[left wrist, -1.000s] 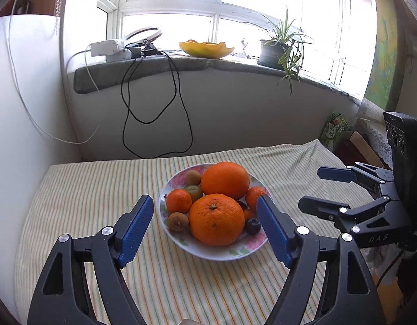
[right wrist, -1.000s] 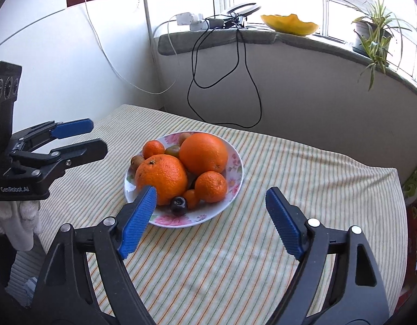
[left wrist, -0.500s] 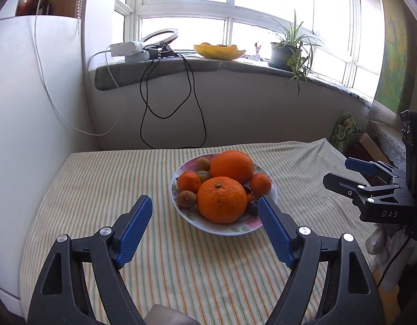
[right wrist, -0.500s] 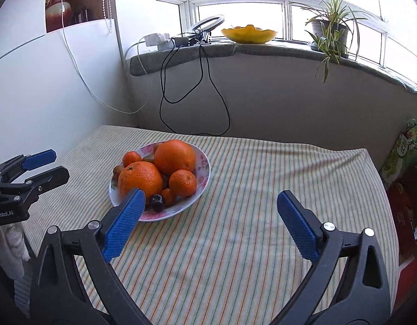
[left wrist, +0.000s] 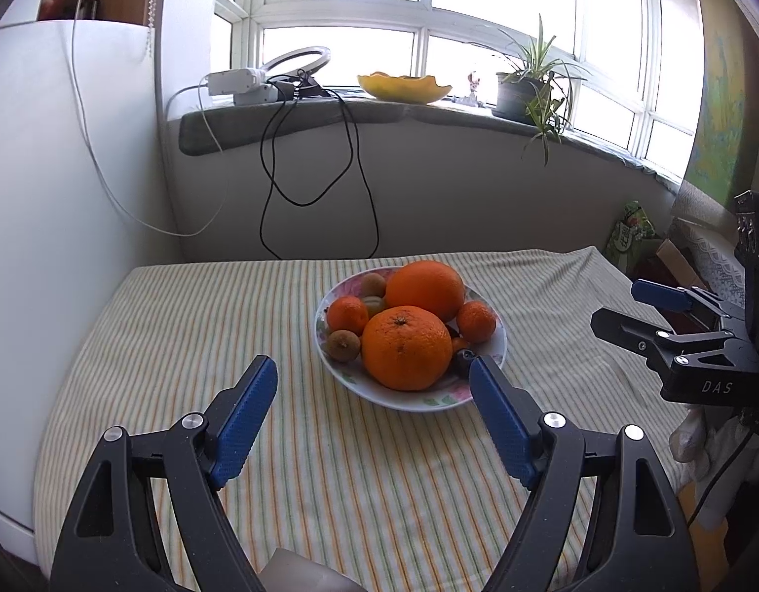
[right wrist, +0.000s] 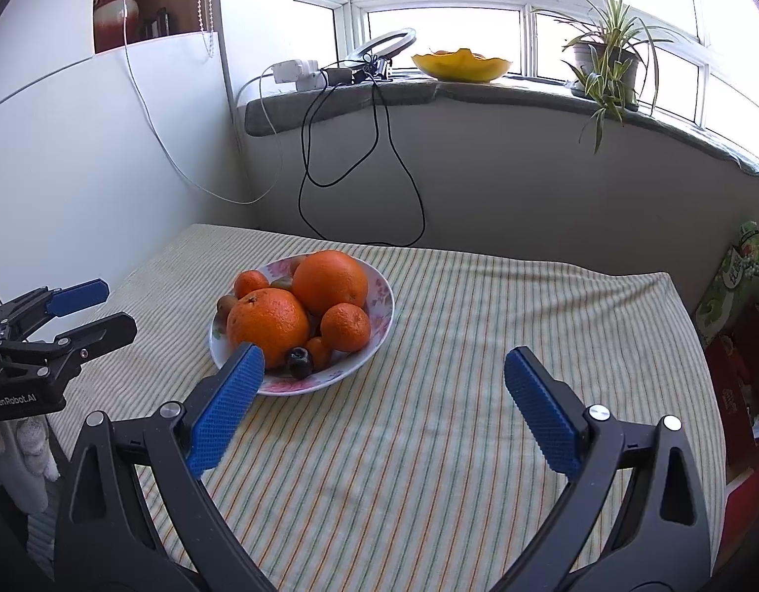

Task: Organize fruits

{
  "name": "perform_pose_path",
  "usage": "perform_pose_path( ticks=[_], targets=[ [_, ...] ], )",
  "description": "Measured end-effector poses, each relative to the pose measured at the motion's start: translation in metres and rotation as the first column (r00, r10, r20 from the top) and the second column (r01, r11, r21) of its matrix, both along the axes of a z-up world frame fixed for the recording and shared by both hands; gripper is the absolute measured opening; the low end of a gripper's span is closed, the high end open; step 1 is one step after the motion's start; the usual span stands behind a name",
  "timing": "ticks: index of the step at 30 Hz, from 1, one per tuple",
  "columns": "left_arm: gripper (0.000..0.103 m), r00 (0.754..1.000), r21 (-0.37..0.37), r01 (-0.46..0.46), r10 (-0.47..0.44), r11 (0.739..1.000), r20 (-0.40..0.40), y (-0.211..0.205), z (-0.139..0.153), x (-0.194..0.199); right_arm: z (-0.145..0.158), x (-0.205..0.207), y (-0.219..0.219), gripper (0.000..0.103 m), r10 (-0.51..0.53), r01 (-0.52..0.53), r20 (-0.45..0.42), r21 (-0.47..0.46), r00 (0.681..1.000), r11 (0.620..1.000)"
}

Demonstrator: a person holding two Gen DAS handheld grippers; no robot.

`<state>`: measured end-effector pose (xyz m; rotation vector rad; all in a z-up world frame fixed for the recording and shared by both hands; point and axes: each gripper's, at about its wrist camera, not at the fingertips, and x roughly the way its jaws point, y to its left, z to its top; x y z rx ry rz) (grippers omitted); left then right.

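A flowered plate (left wrist: 419, 402) (right wrist: 379, 306) stands on the striped tablecloth (left wrist: 192, 325), piled with fruit. Two big oranges (left wrist: 406, 348) (right wrist: 268, 320) lie on it, with small mandarins (left wrist: 475, 320), brown kiwis (left wrist: 342, 345) and a dark plum (right wrist: 300, 362). My left gripper (left wrist: 370, 370) hangs open in front of the plate, with nothing between its blue pads. My right gripper (right wrist: 383, 357) is wide open and empty, just right of the plate over bare cloth. Each wrist view also shows the other gripper from the side: the right gripper (left wrist: 621, 306) and the left gripper (right wrist: 114, 308).
A white panel (left wrist: 58, 197) walls the table's left side. Behind it, the windowsill holds a yellow bowl (left wrist: 404, 86), a potted plant (left wrist: 522, 91) and a ring light with black cables (left wrist: 320, 172) hanging down. Boxes and a green bag (right wrist: 735, 276) stand past the right edge.
Both grippers have drawn back from the plate, which now looks smaller and farther off. The right gripper's jaws have opened wider. No fruit has moved.
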<state>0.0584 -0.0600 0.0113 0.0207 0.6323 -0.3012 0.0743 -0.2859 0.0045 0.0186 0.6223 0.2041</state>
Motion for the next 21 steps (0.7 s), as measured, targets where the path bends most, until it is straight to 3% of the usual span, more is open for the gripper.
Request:
perform_pose_path(
  ticks=[21],
  targets=[
    [0.08,1.0,0.0,0.002,-0.002,1.0,0.005,-0.003,0.0018,-0.0026,0.0003,-0.0023,-0.0005,0.1,-0.003,0.003,-0.002,0.009,1.0,1.0]
  ],
)
